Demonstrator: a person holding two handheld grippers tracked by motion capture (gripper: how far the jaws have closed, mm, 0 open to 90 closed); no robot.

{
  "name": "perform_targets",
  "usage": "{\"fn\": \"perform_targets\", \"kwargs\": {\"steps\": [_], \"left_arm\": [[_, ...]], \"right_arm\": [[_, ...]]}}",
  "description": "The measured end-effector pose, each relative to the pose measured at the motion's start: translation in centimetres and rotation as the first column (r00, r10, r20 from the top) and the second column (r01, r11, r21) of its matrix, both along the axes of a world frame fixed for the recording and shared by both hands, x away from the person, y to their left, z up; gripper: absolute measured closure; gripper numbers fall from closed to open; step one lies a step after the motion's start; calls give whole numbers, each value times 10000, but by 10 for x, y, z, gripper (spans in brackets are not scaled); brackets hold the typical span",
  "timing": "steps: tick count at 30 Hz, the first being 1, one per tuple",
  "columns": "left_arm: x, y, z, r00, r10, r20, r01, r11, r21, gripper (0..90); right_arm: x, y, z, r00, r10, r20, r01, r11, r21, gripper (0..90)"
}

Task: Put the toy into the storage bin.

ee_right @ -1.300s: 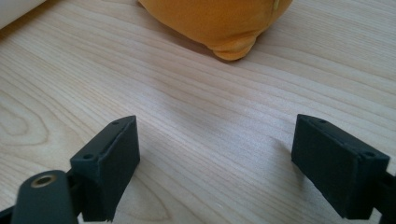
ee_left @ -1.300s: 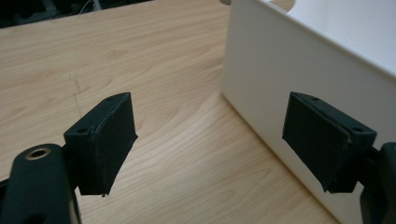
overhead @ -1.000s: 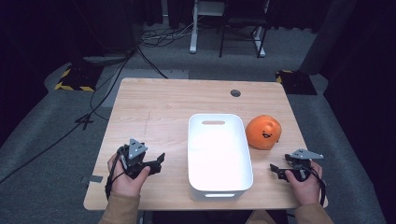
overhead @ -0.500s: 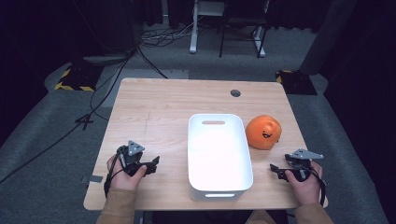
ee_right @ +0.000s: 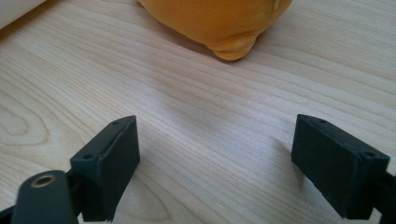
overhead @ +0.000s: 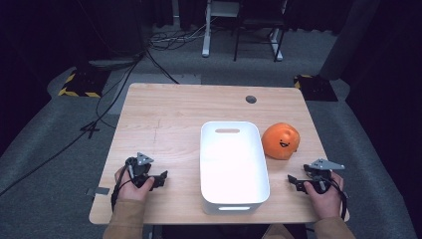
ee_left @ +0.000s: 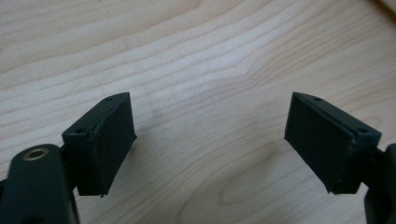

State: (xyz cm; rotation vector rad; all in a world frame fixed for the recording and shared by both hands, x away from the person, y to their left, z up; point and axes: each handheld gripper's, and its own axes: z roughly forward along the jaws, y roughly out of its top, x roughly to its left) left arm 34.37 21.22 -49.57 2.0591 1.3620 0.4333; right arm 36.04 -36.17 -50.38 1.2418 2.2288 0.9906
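On my left tongs [overhead: 160, 178] the jaws stand well apart with nothing but bare wood between them; they have just been widening a little. In the left gripper view the two black pads [ee_left: 108, 144] sit low over the grain of the bench [overhead: 174, 114], and I cannot tell whether their tips actually rest on it. From the high view I see these tongs near the front left corner of the bench, pointing toward the white tub [overhead: 233, 167], which lies well to their right.

My right tongs [overhead: 294, 182] are likewise spread wide and hold nothing. In the right gripper view the pads [ee_right: 109, 163] frame an open strip of wood, and beyond them, farther up the bench, sits the orange plush toy [ee_right: 219, 21]. It is clear of the jaws and not touched by either one. From the high view I see the orange plush toy [overhead: 281, 141] resting on the bench just beside the right wall of the white tub, its small dark face marking turned toward my side. The right tongs lie near the front right edge, a short way in front of the toy and beside the tub's near right corner.

The white tub stands in the middle of the bench, long side running away from me, with a handle slot at its far end.
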Motion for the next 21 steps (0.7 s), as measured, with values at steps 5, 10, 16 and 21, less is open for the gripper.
{"fn": "perform_targets", "kwargs": {"steps": [5, 10, 16, 21], "left_arm": [[2, 2, -7, 9983, -415, 397, 408, 9990, 178, 120], [3, 2, -7, 9981, -487, 368, 478, 9985, 252, 100], [4, 2, -7, 9978, -548, 367, 539, 9982, 254, 93], [4, 2, -7, 9979, -540, 349, 531, 9982, 277, 89]], "right_arm": [[0, 0, 0, 10000, -3, -17, 3, 10000, 11, 154], [0, 0, 0, 10000, 3, 3, -3, 10000, -5, 154], [0, 0, 0, 10000, -2, -2, 2, 10000, -7, 154], [0, 0, 0, 10000, 23, 4, -23, 10000, -12, 154]]}}
